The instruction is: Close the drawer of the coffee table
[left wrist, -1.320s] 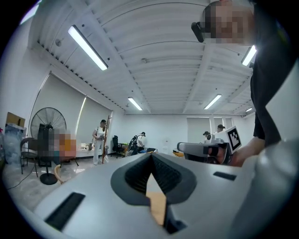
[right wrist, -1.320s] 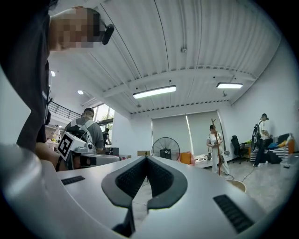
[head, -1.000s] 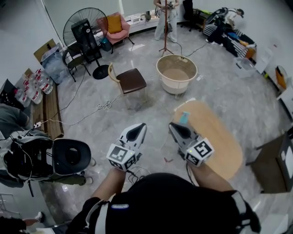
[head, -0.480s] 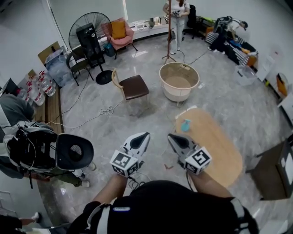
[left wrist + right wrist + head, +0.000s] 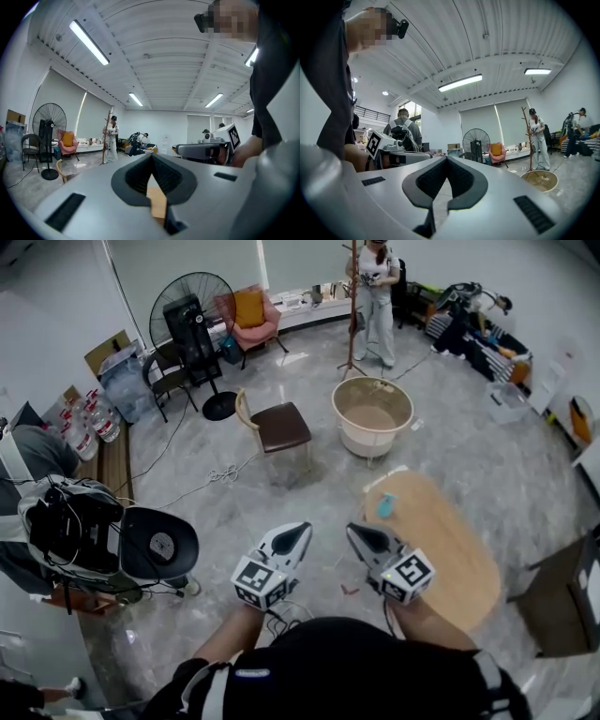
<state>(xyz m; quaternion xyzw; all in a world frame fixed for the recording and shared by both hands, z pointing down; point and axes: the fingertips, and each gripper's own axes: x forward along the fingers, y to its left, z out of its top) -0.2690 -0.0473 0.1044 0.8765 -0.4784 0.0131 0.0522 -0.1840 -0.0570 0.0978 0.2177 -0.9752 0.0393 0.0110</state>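
The oval wooden coffee table [image 5: 455, 554] stands on the floor to my right in the head view, with a small teal object [image 5: 385, 506] on its far end. A white edge [image 5: 384, 474] shows at that far end; I cannot tell whether it is the drawer. My left gripper [image 5: 302, 529] [image 5: 151, 158] and my right gripper [image 5: 353, 531] [image 5: 446, 159] are held side by side, level, over the floor left of the table. Both are shut with nothing between the jaws. Neither touches the table.
Ahead stand a brown-seated chair [image 5: 281, 427] and a beige tub [image 5: 372, 416]. A black stool [image 5: 159, 545] and bags are at my left, with cables [image 5: 220, 474] on the floor. A fan [image 5: 192, 310], a coat stand [image 5: 354, 306] and a standing person [image 5: 380, 296] are at the back.
Both grippers have sunk slightly and stay shut. The head view has shifted, so the room's objects sit a little lower and further right in the picture.
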